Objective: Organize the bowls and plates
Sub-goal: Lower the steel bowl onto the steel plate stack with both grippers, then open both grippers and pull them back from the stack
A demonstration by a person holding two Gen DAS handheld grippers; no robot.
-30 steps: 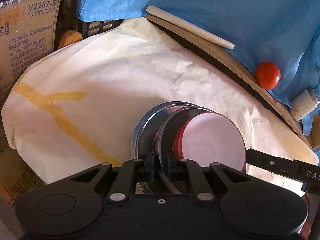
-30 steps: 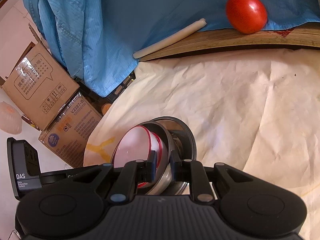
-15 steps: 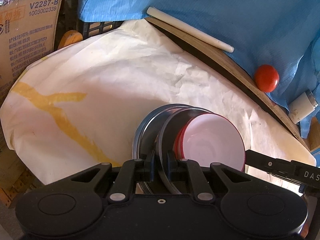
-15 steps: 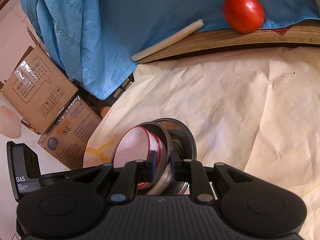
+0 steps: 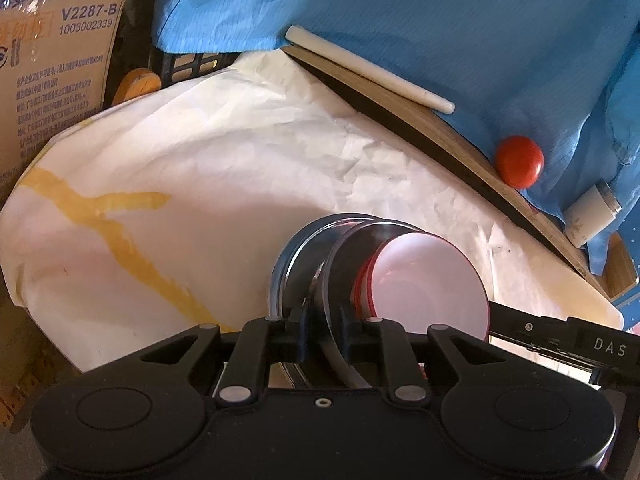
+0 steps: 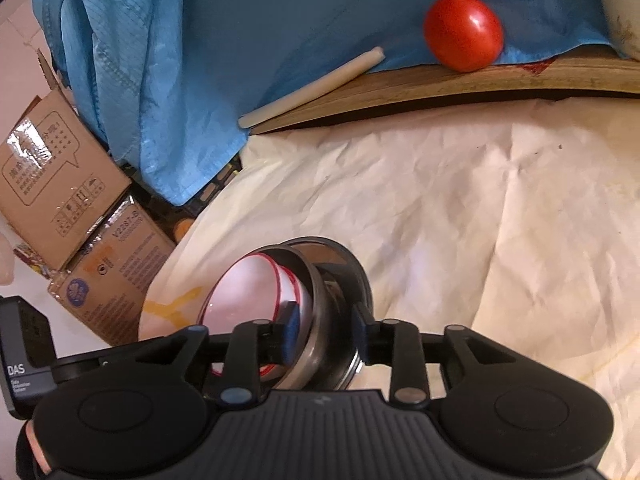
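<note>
the stack of dishes (image 5: 384,280) sits on the cream paper sheet (image 5: 200,184) that covers the table, near the sheet's near edge and closer to its right side in the left wrist view. the stack consists of a white bowl with a red rim (image 5: 428,284) nested inside a steel bowl (image 5: 340,268), which sits in turn on a wider steel plate (image 5: 292,256). the left gripper (image 5: 324,336) straddles the rim of the steel bowl; its jaws are opening, with a visible gap on each side of the rim, so the pads no longer press on it. the right gripper (image 6: 324,324) approaches the same stack from the opposite side; its jaws are also opening, and the wall of the steel bowl (image 6: 316,320) stands between them with clearance to both pads. one finger of the right gripper sits inside the white bowl (image 6: 244,292), the other outside the steel wall. a yellow cross-shaped stain (image 5: 108,216) marks the sheet toward its left edge. beyond the sheet's far edge, a wooden board (image 6: 440,84) carries a red tomato (image 6: 464,38) and a white stick (image 6: 316,88), partly under a blue cloth (image 6: 240,32). cardboard boxes (image 6: 60,176) stand off the sheet's left corner.
</note>
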